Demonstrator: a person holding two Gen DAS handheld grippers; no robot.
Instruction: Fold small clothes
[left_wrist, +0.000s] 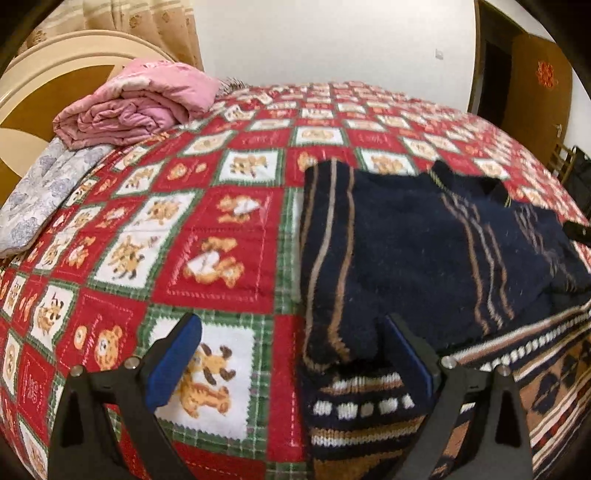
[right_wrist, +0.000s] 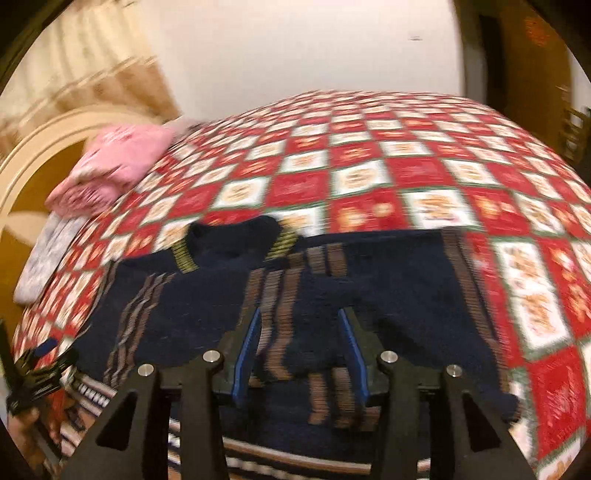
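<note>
Observer: Grippers both tilt down toward the bed. The left gripper (left_wrist: 291, 350) has its jaws spread wide, one blue pad over the bedspread (left_wrist: 221, 221), the other over the sweater's near left corner; nothing sits pinched between them.

Second: And the right gripper (right_wrist: 301, 347)?

Observer: Its jaws stand partly apart over the dark knit. A striped fold of the sweater (right_wrist: 288, 306) lies between the pads, but the pads do not press on it — the picture is blurred, so the exact gap at the cloth is hard to judge. The left gripper also shows at the lower left edge of the right wrist view, with part of a hand (right_wrist: 22, 421) beneath it.

Second: How does the garment look?

Observer: Navy knit with tan and brown vertical stripes, a dark collar with yellow-green ribbing at the far side, and a patterned band of white dots and tan diamonds along the near hem. A sleeve is folded inward across the body on each side. It lies flat at the near edge of the bed, toward the right in the left wrist view.

Second: Room around it?

Observer: Open bedspread stretches to the left and beyond the collar. A pink folded quilt (left_wrist: 136, 107) and a grey floral pillow (left_wrist: 48, 192) sit well apart by the headboard (left_wrist: 33, 74) — a door (left_wrist: 535, 92) stands at far right.
</note>
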